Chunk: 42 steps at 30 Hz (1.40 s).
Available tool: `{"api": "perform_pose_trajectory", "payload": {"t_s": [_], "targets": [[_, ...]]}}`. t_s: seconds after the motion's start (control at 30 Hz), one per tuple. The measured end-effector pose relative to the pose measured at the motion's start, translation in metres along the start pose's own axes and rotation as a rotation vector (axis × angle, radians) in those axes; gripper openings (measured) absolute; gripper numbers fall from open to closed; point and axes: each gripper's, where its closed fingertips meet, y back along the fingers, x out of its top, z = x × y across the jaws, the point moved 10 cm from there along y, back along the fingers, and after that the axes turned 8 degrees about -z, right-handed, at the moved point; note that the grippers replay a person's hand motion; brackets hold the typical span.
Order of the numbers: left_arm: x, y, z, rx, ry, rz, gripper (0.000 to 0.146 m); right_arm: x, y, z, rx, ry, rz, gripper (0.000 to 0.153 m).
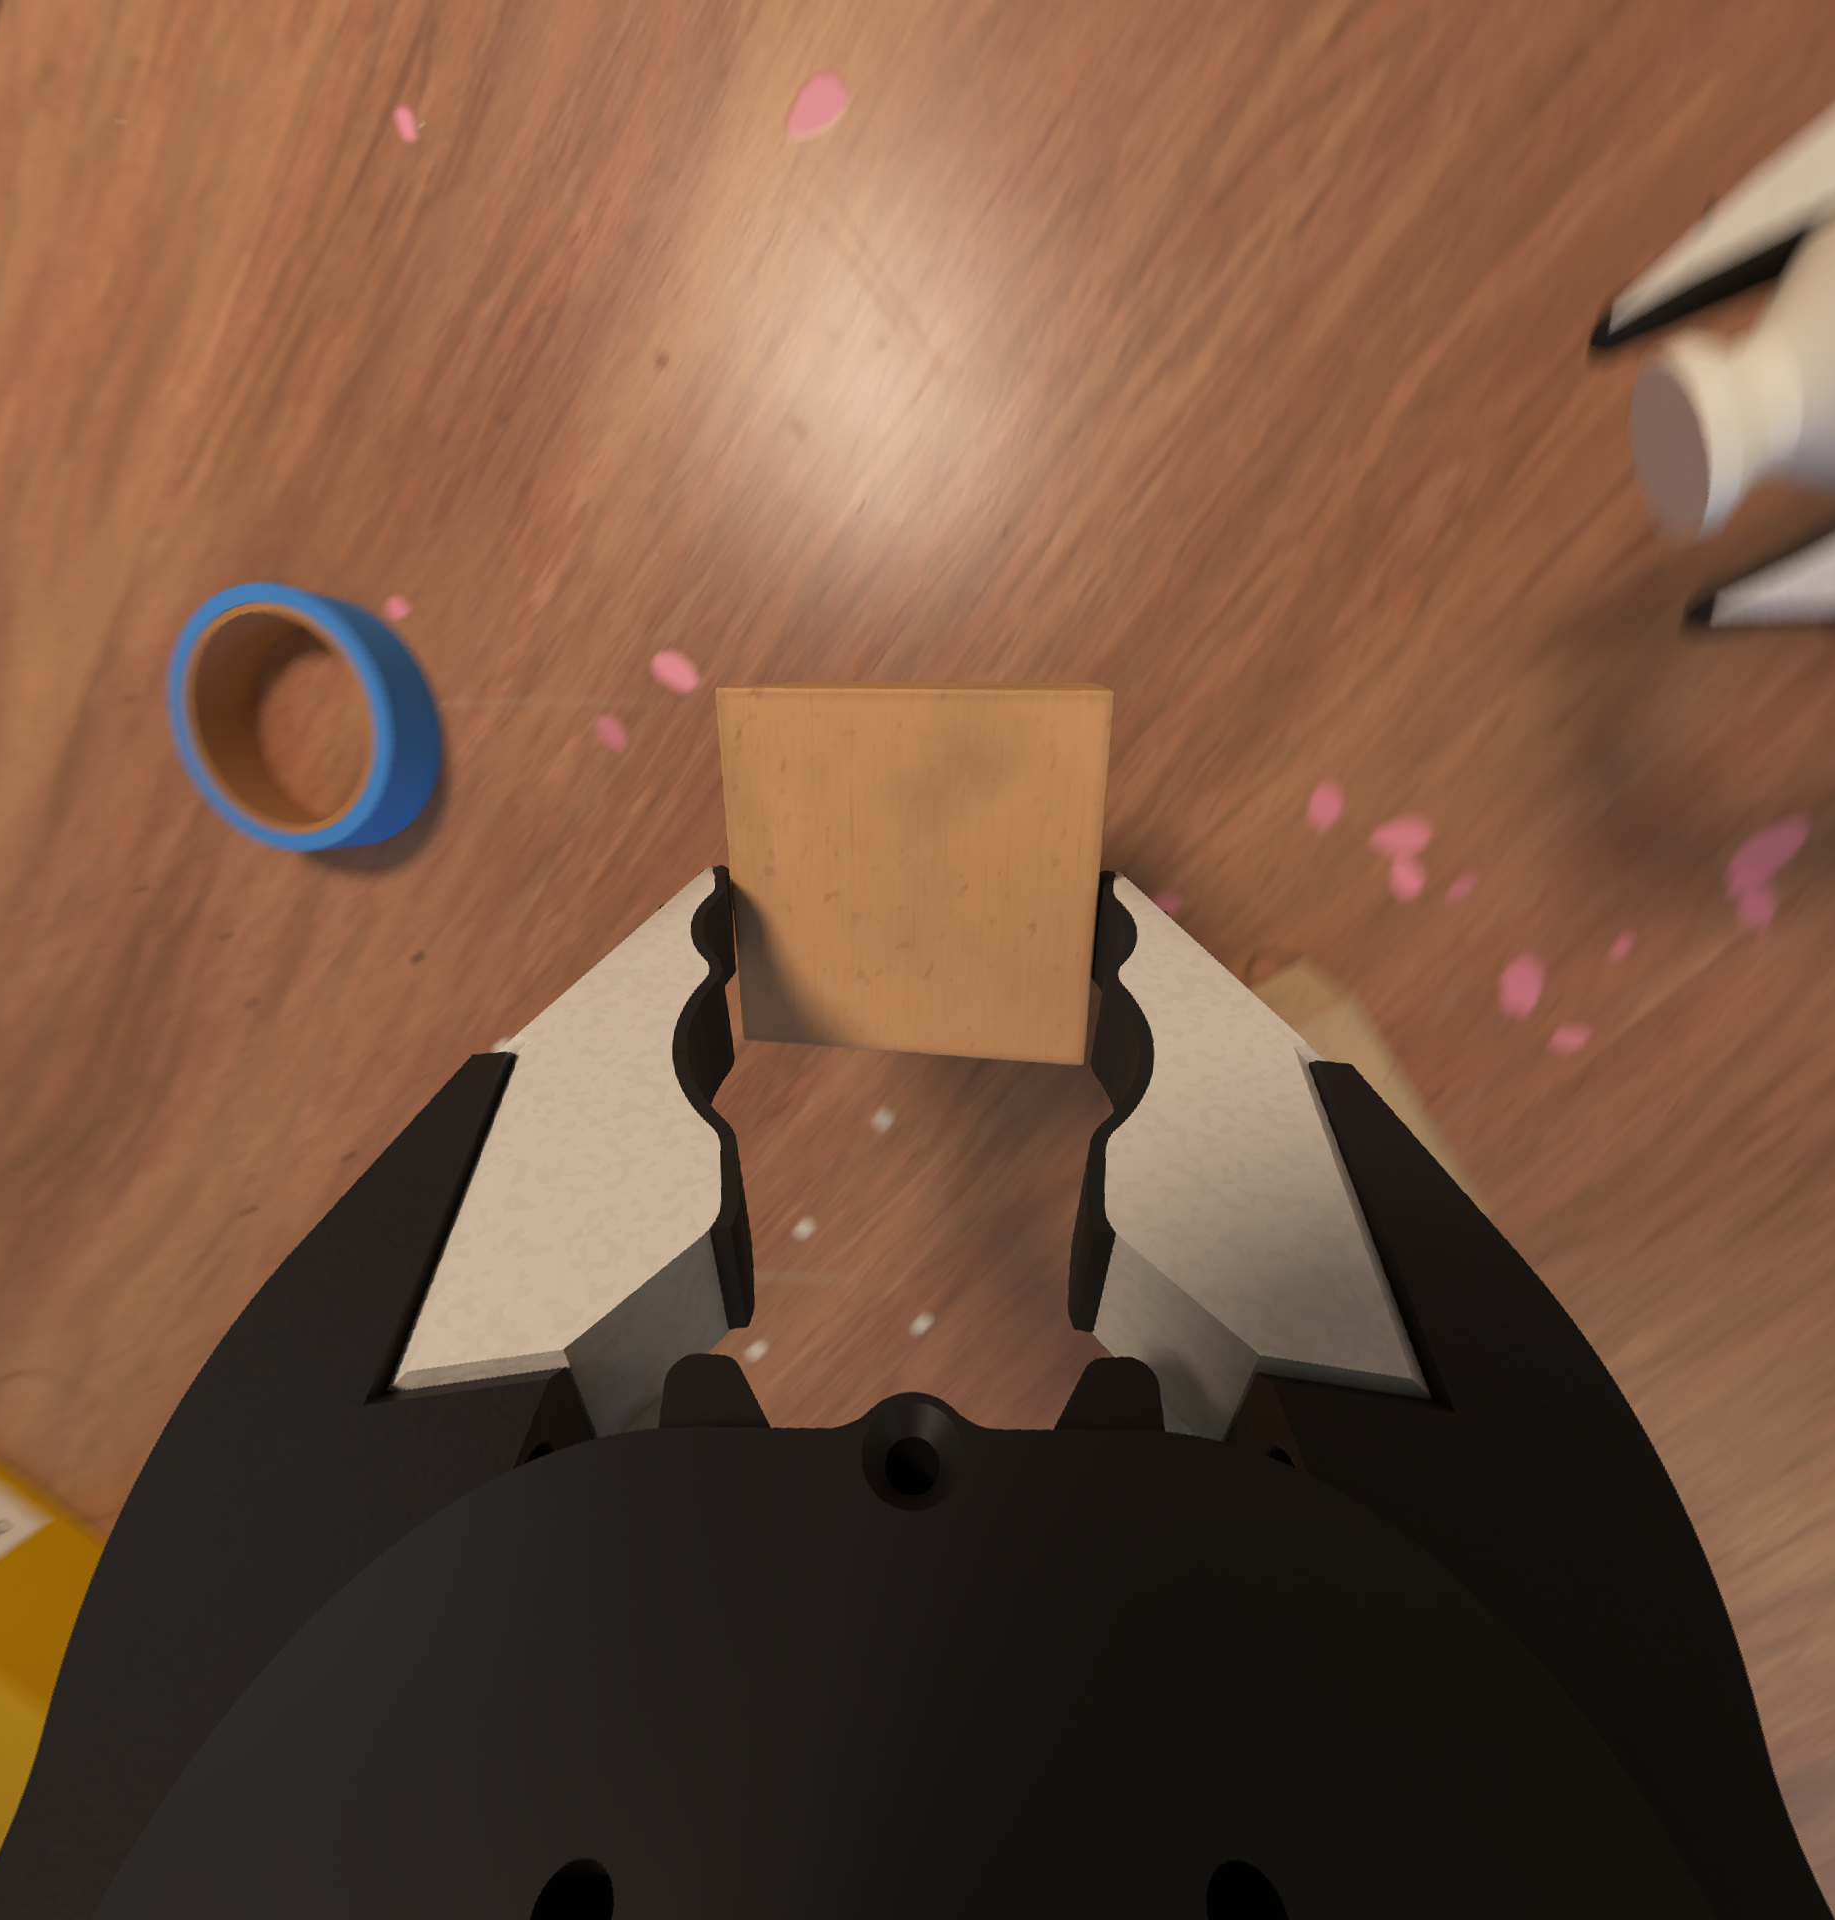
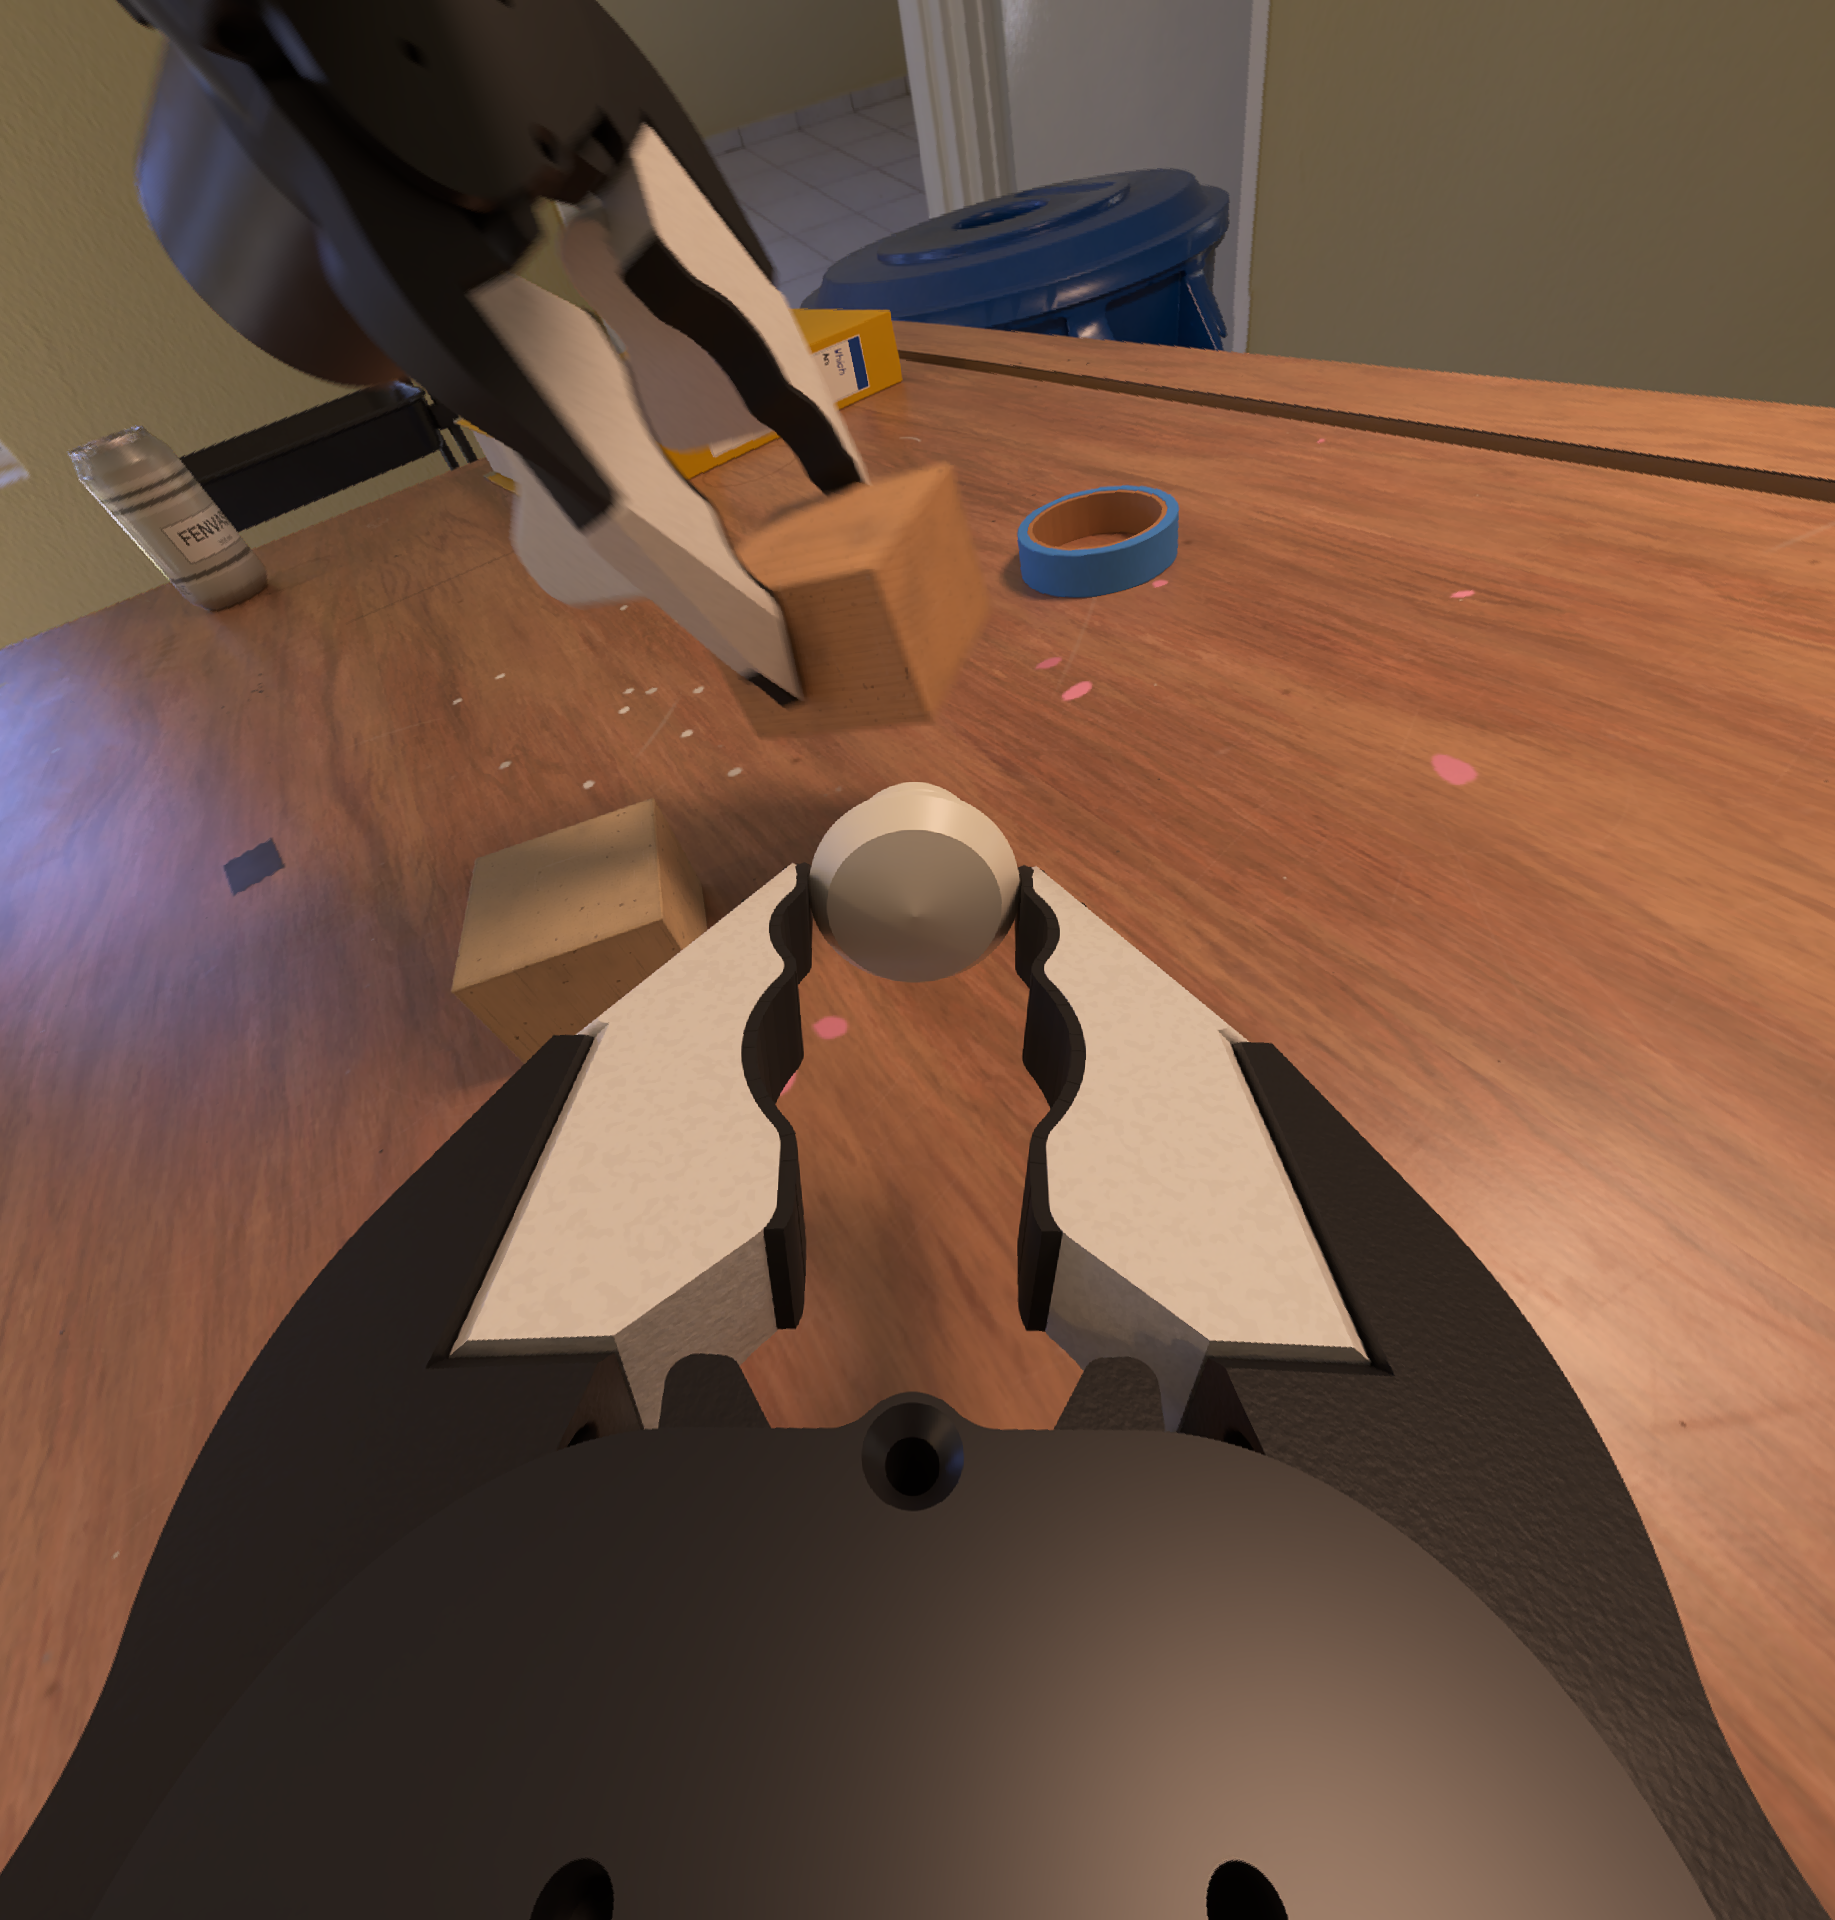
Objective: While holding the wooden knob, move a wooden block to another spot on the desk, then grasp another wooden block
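My left gripper point(image 1: 913, 904) is shut on a wooden block point(image 1: 913, 831), with the fingertips on its two sides. In the right wrist view, this gripper point(image 2: 819, 582) holds the block point(image 2: 882, 582) tilted, just over the wooden desk point(image 2: 1412, 935). My right gripper point(image 2: 913, 914) is shut on a pale wooden knob point(image 2: 913, 894) above the desk. The knob also shows at the right edge of the left wrist view point(image 1: 1682, 447). A second wooden block point(image 2: 570, 925) lies on the desk to the left of my right fingers.
A blue tape roll point(image 2: 1100, 540) point(image 1: 305, 717) lies beyond the held block. A yellow box point(image 2: 851, 364) and a striped can point(image 2: 175, 520) stand at the far left. A blue bin point(image 2: 1048, 260) is behind the desk. Pink flecks dot the desktop.
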Motion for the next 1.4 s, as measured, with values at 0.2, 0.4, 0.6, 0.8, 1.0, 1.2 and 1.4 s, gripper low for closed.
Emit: {"api": "perform_pose_trajectory", "payload": {"t_s": [0.2,0.4,0.6,0.8,1.0,1.2,1.4], "targets": [[0.043,-0.033,0.021,-0.027,0.117,0.026,0.07,-0.004,0.005,-0.006,-0.036,0.044,-0.009,0.039],[0.051,-0.054,0.034,-0.049,0.115,-0.003,0.07,-0.005,0.006,-0.004,-0.055,0.045,-0.012,0.039],[0.052,-0.064,0.041,-0.065,0.118,0.003,0.07,-0.005,0.006,0.002,-0.031,-0.008,-0.009,0.039],[0.043,-0.051,0.037,-0.09,0.169,0.072,0.095,-0.005,0.006,0.003,-0.031,-0.009,-0.004,0.039],[-0.022,0.01,0.034,-0.106,0.354,0.196,0.103,-0.006,0.007,0.005,-0.016,-0.037,-0.003,0.039],[-0.096,0.025,0.106,-0.024,0.554,0.242,0.108,-0.006,0.008,0.003,-0.001,-0.043,-0.009,0.039],[-0.111,-0.008,0.149,0.064,0.674,0.21,0.107,-0.005,0.008,0.002,0.003,-0.031,-0.014,0.039]]}}
